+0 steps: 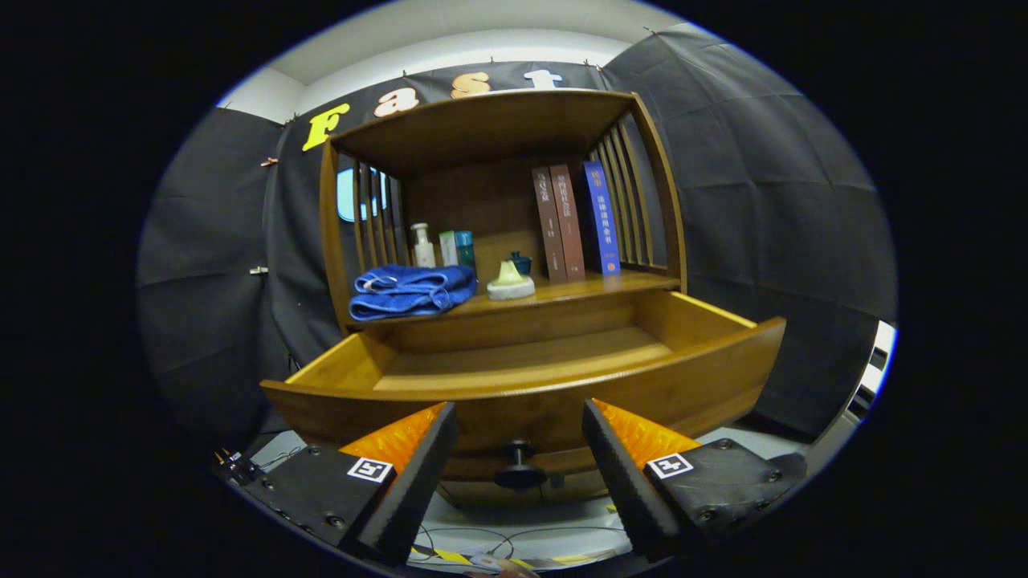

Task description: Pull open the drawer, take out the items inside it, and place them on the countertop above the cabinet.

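The wooden drawer (522,385) stands pulled out toward me, and the part of its inside that I see is bare wood. Its dark round knob (520,470) sits between my fingers, slightly ahead of them and untouched. My gripper (520,433) is open, its two fingers spread to either side of the knob. On the countertop (562,293) above the drawer lie a folded blue towel (411,291) and a pale green and white item (511,282) with a small dark teal pot (520,262) behind it.
At the back of the countertop stand a white bottle (422,246) and small boxes (456,248) on the left, and three upright books (574,221) on the right. Slatted wooden sides and a top shelf (482,120) enclose the countertop. Cables lie on the floor below.
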Motion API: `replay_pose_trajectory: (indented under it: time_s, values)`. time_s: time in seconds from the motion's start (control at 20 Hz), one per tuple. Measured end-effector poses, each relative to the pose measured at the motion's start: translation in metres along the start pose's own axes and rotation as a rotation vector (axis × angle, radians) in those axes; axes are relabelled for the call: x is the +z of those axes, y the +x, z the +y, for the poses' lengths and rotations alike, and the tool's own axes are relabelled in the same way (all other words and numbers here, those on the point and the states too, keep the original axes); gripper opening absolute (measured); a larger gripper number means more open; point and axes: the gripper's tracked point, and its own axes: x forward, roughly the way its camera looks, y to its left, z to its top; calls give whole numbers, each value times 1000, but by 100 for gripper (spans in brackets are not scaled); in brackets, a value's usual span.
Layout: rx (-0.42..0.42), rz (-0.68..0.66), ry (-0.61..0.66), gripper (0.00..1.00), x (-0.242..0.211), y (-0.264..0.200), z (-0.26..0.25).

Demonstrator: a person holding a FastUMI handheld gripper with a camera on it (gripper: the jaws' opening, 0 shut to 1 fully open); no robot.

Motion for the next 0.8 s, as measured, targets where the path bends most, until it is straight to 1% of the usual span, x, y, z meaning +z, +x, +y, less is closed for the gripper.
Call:
replay_pose_trajectory:
  time_s: [0.15, 0.3, 0.45, 0.7, 0.8]
  values:
    - [-8, 28, -20, 99, -19, 6, -1]
    - [-6, 38, -41, 99, -28, 11, 1]
    - [11, 44, -48, 99, -30, 17, 7]
    - [12, 29, -51, 99, -25, 19, 6]
    - [11, 29, -43, 99, -21, 29, 6]
